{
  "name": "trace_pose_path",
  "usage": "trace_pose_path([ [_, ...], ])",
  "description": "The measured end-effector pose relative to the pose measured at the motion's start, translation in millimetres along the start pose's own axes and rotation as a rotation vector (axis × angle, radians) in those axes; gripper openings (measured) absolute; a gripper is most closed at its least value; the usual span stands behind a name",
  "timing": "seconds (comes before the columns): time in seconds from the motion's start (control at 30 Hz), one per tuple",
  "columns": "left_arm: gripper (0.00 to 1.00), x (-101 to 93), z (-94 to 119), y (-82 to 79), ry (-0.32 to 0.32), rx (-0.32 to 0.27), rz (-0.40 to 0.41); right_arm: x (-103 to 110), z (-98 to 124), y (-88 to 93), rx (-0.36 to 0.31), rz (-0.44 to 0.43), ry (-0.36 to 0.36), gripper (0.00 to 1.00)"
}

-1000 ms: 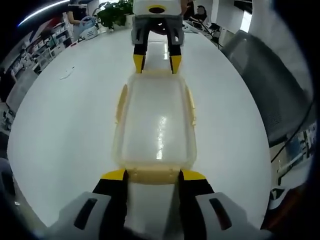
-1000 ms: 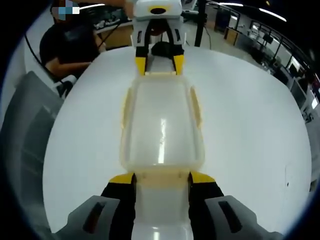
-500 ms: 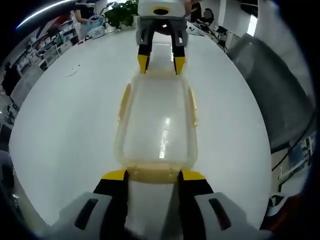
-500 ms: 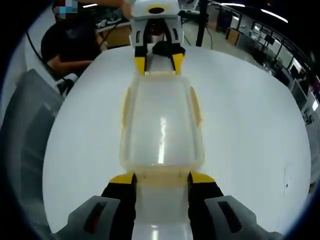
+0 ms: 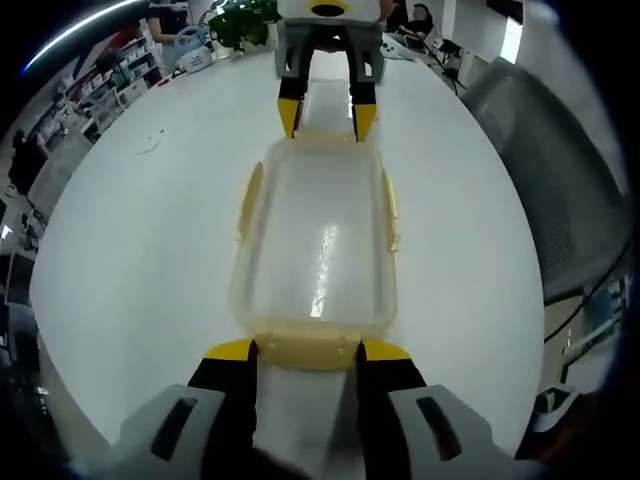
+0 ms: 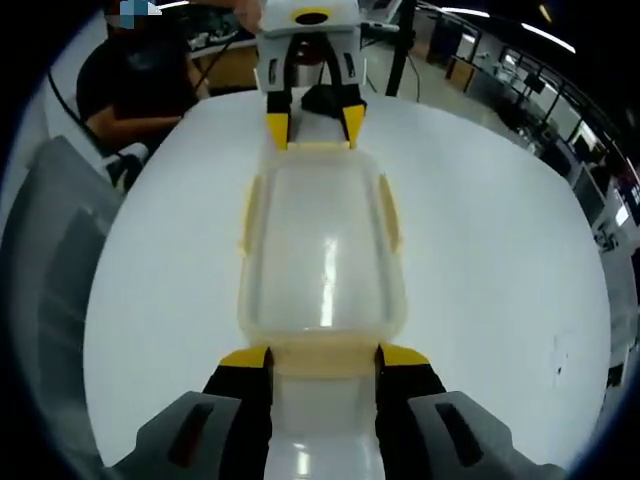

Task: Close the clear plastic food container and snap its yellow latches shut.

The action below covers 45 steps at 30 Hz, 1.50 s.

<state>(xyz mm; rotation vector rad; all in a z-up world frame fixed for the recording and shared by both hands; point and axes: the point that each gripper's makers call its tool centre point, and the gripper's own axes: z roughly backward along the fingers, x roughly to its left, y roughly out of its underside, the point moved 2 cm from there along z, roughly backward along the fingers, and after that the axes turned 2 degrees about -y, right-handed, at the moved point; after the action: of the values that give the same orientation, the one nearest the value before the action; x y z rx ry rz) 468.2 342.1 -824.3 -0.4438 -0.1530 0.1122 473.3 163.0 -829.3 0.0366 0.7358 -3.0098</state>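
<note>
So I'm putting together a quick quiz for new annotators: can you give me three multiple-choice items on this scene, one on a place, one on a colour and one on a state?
1. Where do the two hand-held grippers stand around the container?
A. Both at one long side
B. One at each short end
C. Both above the lid

2. What colour are the latches on the container's sides?
A. Yellow
B. Blue
C. Red

3. How are the jaws of the left hand-held gripper?
A. Spread apart, either side of the near end latch
B. Pressed together
C. Clamped on a cup

Answers: 1 B, since in each gripper view the other hand-held gripper faces in from the far end, as the right hand-held gripper does. 2 A, the side flaps are plainly yellow. 3 A, its yellow tips flank the end latch on the white table.
</note>
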Motion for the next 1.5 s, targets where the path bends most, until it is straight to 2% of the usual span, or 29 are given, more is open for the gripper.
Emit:
trace_pose_path([
  [0.7, 0.38, -8.9, 22, -28.4, -0.035, -0.002, -0.031, 11, 33, 1.2, 0.002, -0.002, 0.020, 0.39],
  [1.5, 0.38, -24.7, 37, -48.7, -0.051, -0.003, -0.031, 26, 59, 4.0, 0.005, 0.008, 0.026, 0.39],
])
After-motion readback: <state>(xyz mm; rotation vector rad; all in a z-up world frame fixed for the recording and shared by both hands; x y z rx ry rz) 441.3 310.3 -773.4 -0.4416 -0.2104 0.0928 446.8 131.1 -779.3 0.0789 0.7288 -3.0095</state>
